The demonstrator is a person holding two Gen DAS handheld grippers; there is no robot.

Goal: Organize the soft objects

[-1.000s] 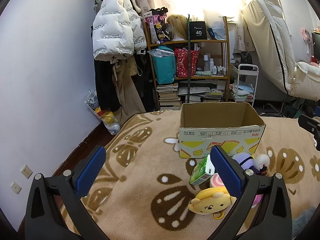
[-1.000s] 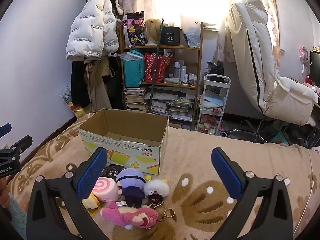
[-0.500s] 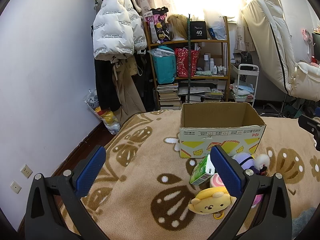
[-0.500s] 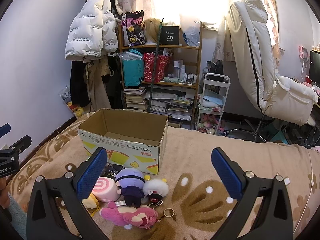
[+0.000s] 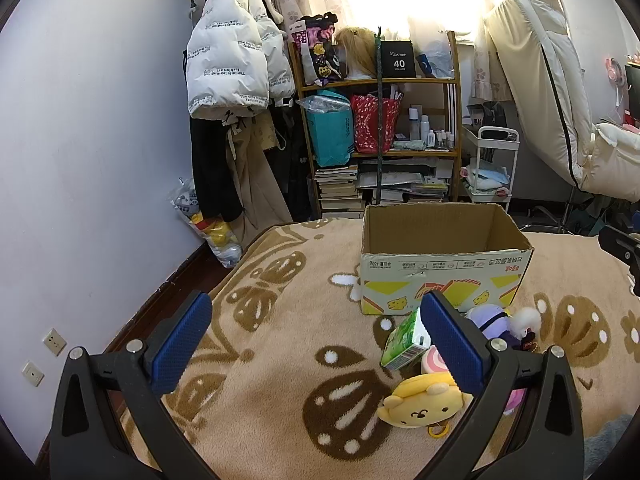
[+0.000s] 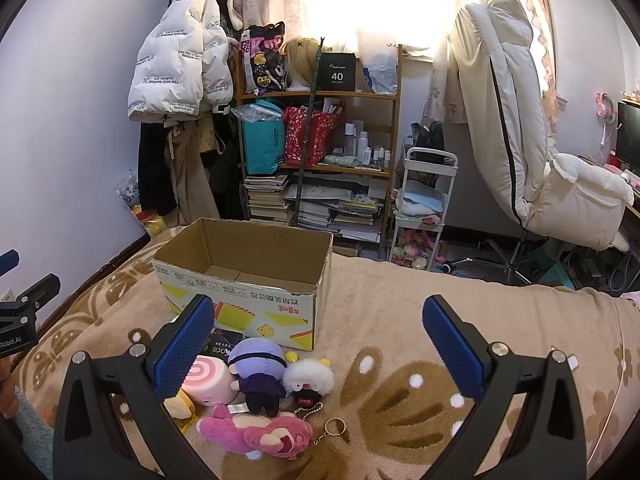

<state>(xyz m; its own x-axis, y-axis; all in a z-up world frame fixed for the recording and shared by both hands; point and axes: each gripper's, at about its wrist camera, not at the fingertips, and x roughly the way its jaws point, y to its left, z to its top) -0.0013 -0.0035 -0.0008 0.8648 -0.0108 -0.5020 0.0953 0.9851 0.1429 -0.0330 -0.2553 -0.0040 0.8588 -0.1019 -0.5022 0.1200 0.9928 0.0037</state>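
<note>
An open, empty cardboard box (image 5: 444, 268) (image 6: 248, 280) stands on the beige patterned blanket. In front of it lie soft toys: a yellow bear plush (image 5: 424, 402), a pink swirl plush (image 6: 206, 380), a purple-capped doll (image 6: 260, 372), a white fluffy keychain (image 6: 308, 376) and a pink bear plush (image 6: 260, 434). A green carton (image 5: 404, 340) lies beside them. My left gripper (image 5: 316, 340) is open and empty, left of the toys. My right gripper (image 6: 318, 346) is open and empty, above the toys' right side.
A wooden shelf (image 5: 380, 120) with bags and books, a coat rack with a white puffer jacket (image 5: 232, 56), a white trolley (image 6: 424, 200) and a reclined white chair (image 6: 540, 140) stand beyond the bed. The wall (image 5: 80, 160) runs along the left.
</note>
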